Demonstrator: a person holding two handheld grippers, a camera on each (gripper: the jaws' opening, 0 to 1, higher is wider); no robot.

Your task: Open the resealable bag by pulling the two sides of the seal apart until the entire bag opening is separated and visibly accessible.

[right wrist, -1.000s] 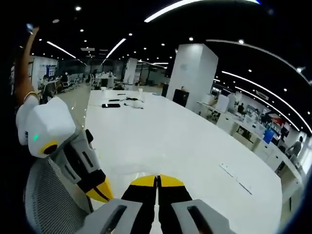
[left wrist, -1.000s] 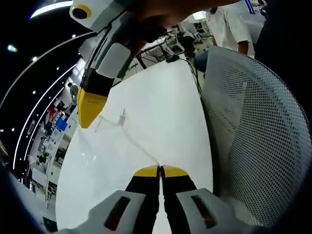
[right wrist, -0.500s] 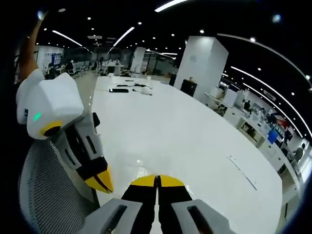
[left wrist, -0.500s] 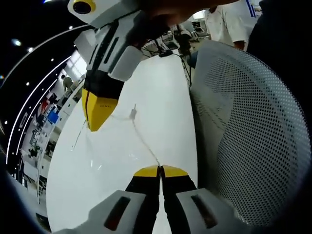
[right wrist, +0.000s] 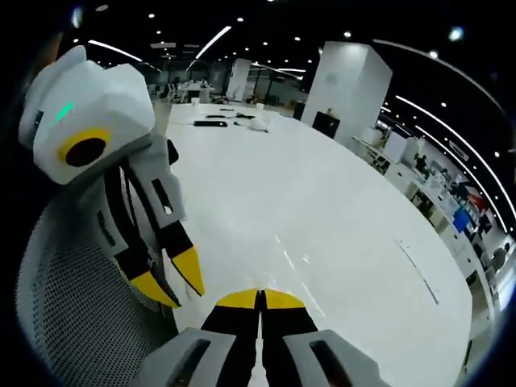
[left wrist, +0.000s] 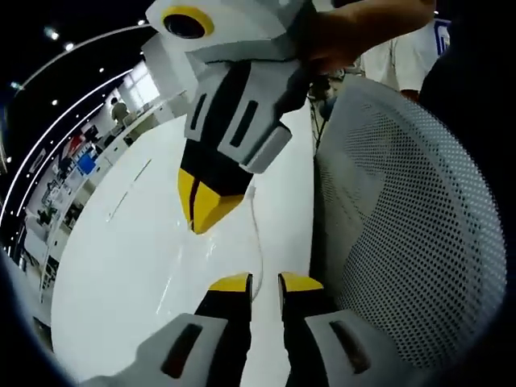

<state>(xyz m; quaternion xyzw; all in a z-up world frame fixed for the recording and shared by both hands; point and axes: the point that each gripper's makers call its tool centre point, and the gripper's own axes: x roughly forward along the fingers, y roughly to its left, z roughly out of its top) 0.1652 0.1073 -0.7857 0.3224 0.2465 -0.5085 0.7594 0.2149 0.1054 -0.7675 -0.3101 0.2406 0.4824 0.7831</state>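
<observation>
In the left gripper view the left tool [left wrist: 265, 281] stands with its yellow-tipped jaws parted and nothing between them, beside the mesh chair back [left wrist: 403, 226]. Just beyond, the right tool [left wrist: 203, 211] is closed on the clear bag [left wrist: 255, 234], which hangs as a thin strip over the white bench [left wrist: 121, 266]. In the right gripper view the right tool's [right wrist: 260, 300] jaws are pressed together, with the left tool [right wrist: 171, 278] open just beside.

No text, label, brand, number or sign can be read in either the left or right gripper view.
</observation>
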